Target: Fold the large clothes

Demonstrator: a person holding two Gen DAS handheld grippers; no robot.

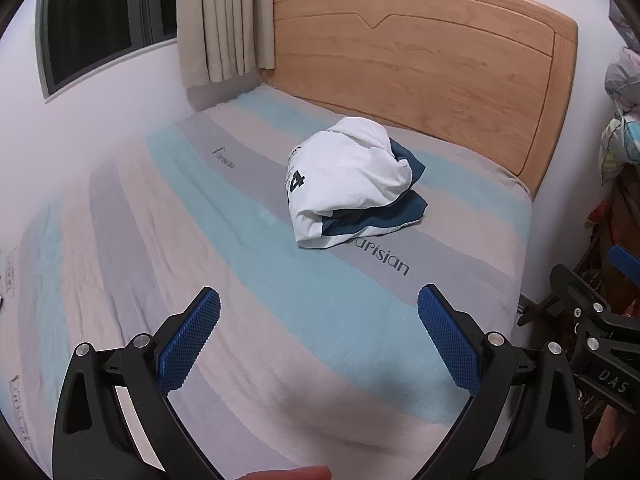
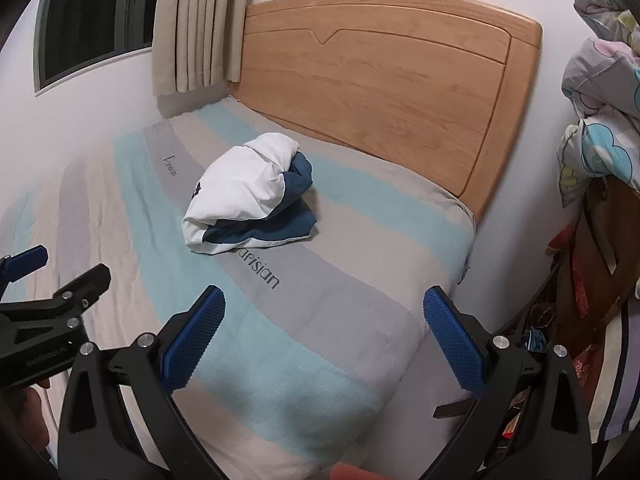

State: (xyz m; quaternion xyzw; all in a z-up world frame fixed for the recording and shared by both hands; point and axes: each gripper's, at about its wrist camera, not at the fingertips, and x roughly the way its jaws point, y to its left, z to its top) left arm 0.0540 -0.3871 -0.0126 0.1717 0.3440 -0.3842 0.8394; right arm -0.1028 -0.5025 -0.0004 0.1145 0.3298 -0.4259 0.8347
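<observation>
A crumpled white and dark blue garment (image 1: 352, 184) (image 2: 248, 200) lies bunched on the striped bed sheet (image 1: 248, 280) (image 2: 328, 292), toward the wooden headboard. My left gripper (image 1: 320, 300) hovers open over the near part of the bed, well short of the garment, with nothing between its blue pads (image 1: 188, 344). In the right wrist view my right gripper (image 2: 324, 300) also stands open and empty above the bed's right side, with blue pads (image 2: 454, 344) spread wide. The right gripper shows at the right edge of the left wrist view (image 1: 592, 320), and the left gripper at the left edge of the right wrist view (image 2: 48, 300).
A wooden headboard (image 1: 424, 68) (image 2: 380, 80) stands behind the bed. A white wall with a dark window (image 1: 88, 12) and beige curtain (image 1: 224, 20) runs along the left. Patterned bedding (image 2: 600, 92) and dark furniture (image 2: 592, 272) crowd the right side past the mattress edge.
</observation>
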